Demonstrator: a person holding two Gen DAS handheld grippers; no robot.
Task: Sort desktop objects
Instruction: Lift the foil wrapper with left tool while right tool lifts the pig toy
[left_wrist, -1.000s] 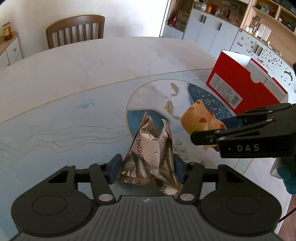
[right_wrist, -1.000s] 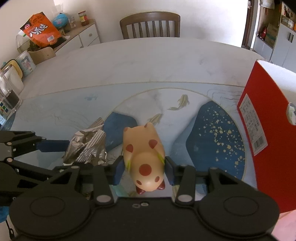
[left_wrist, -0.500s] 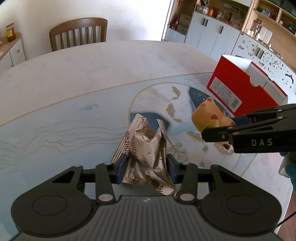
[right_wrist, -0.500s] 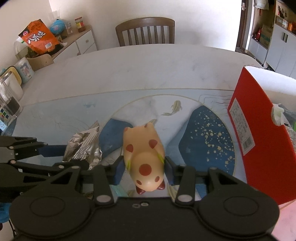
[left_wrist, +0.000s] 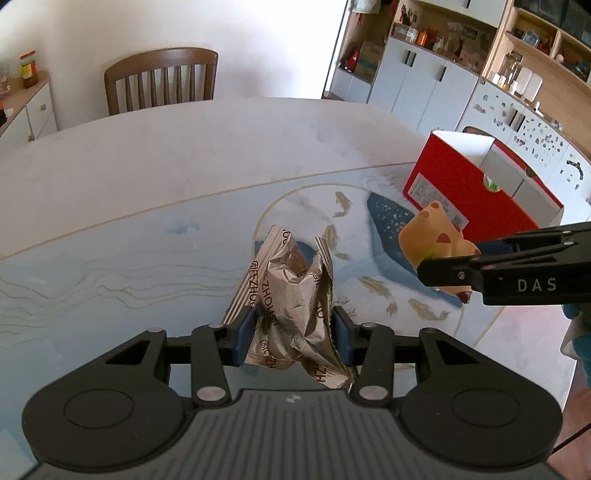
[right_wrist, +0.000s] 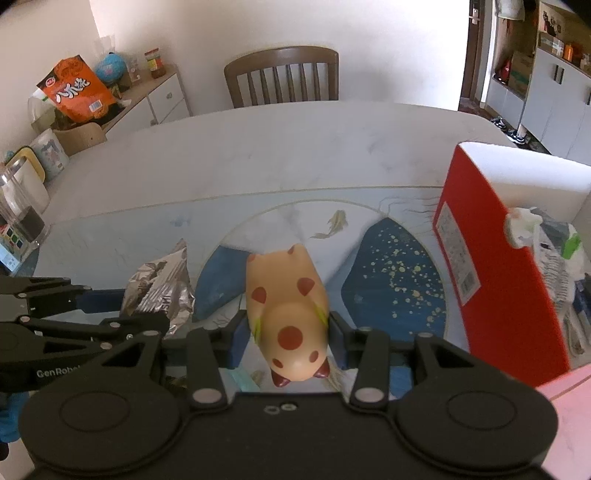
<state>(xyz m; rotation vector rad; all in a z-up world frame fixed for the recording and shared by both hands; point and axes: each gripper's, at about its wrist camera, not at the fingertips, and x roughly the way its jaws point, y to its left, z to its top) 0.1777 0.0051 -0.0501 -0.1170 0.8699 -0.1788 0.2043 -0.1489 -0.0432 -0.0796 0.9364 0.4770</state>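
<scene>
A crumpled silver foil wrapper (left_wrist: 291, 299) is pinched between the blue pads of my left gripper (left_wrist: 293, 334), which is shut on it and holds it above the table mat. The same wrapper (right_wrist: 162, 288) shows at the left of the right wrist view. My right gripper (right_wrist: 286, 338) is shut on a yellow toy animal with red spots (right_wrist: 286, 306), also lifted off the mat. That toy (left_wrist: 430, 240) and the right gripper's fingers (left_wrist: 480, 273) appear at the right of the left wrist view. A red open box (right_wrist: 491, 266) stands to the right, with wrappers inside it.
The mat (left_wrist: 110, 266) with fish and blue patches covers the near part of a white marble table (left_wrist: 184, 155). A wooden chair (right_wrist: 282, 75) stands at the far side. A cabinet with an orange snack bag (right_wrist: 75, 90) is at the left; a clear container (right_wrist: 18, 210) sits at the table's left edge.
The left gripper's pads closed in on the foil wrapper. Both grippers then rose with their loads, so the table and the red box look farther away.
</scene>
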